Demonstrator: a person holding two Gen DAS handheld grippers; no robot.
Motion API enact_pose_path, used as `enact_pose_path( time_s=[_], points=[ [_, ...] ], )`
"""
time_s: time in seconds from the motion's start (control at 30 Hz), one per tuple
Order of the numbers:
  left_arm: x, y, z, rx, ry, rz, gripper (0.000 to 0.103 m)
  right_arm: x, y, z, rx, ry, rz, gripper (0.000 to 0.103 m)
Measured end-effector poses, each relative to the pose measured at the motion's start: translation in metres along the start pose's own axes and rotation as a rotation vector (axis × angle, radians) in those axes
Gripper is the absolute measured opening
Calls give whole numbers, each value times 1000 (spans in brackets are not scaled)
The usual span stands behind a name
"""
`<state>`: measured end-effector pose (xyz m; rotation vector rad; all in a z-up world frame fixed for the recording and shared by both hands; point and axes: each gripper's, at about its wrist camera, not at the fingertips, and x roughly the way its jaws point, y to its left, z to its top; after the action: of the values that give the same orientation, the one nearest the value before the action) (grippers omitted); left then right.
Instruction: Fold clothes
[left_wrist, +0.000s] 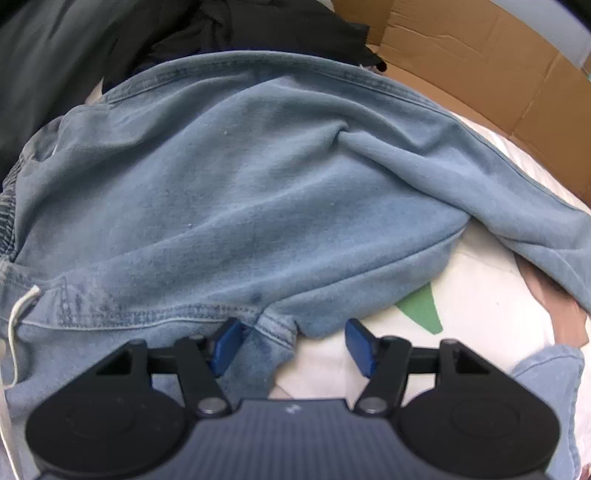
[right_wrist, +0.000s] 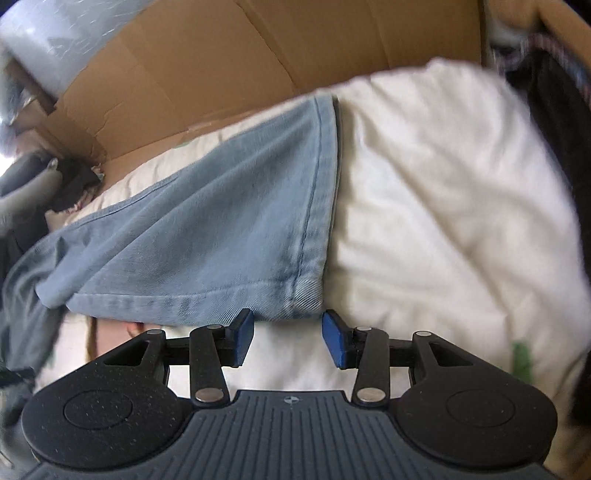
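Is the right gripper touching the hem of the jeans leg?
Cannot tell. In the right wrist view the open right gripper sits right at the jeans hem; neither contact nor gap shows plainly.

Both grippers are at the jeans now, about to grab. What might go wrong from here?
The left gripper is open over a bunched crotch seam of the blue jeans; closing there may catch only one layer. The right gripper is open at the leg hem corner, so a pinch could slip off. Either could also snag the white bedding underneath.
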<state>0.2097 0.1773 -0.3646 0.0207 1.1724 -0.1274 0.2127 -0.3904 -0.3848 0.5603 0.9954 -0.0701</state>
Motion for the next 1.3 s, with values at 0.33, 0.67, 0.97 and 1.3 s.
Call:
enact_pose_path(
  time_s=[0.33,0.67,0.97,1.3],
  points=[
    [-3,-2,-3,30,-9,-1,66,-4,-17,-10,202,32,144,50],
    [0,-9,-4,31,-21,17,66,2,-28,-5,274,-68,163,50],
    [6,-16,-3,59,-25,47,69,4,-26,-3,380,-123,244,48],
    [4,-10,-1,67,-31,90,36,3,-14,15,241,-106,90,7]
  ],
)
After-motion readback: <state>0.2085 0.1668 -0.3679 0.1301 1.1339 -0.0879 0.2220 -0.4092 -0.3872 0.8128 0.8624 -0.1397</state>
